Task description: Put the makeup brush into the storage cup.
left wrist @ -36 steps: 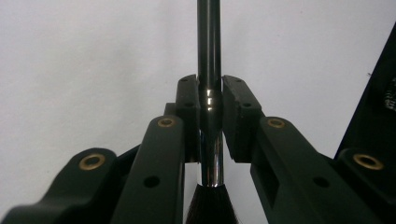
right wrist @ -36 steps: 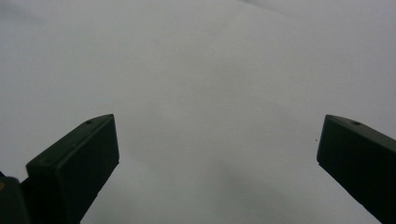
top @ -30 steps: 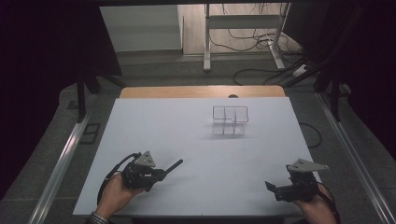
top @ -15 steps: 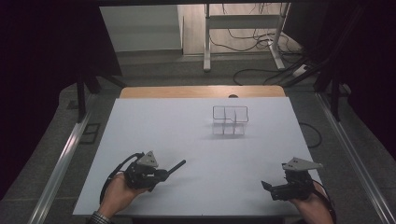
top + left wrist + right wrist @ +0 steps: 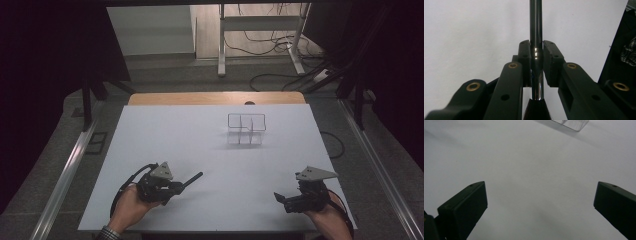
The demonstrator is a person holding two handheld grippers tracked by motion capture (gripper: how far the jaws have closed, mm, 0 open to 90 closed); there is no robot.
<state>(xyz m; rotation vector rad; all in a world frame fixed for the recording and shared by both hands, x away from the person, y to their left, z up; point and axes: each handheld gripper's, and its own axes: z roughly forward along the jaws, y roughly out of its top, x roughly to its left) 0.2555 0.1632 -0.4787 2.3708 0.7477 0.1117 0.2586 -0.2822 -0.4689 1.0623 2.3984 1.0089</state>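
Brush handle runs off the top edge, its bristles cut by the bottom edge; clear organizer cropped at top.

The left claw, clamped on a black brush, has slid a little to the right along the near part of the white counter, and the brush handle now points further right. The right claw, jaws apart, has shifted slightly left and a touch toward the near edge, its grey plate now more level.
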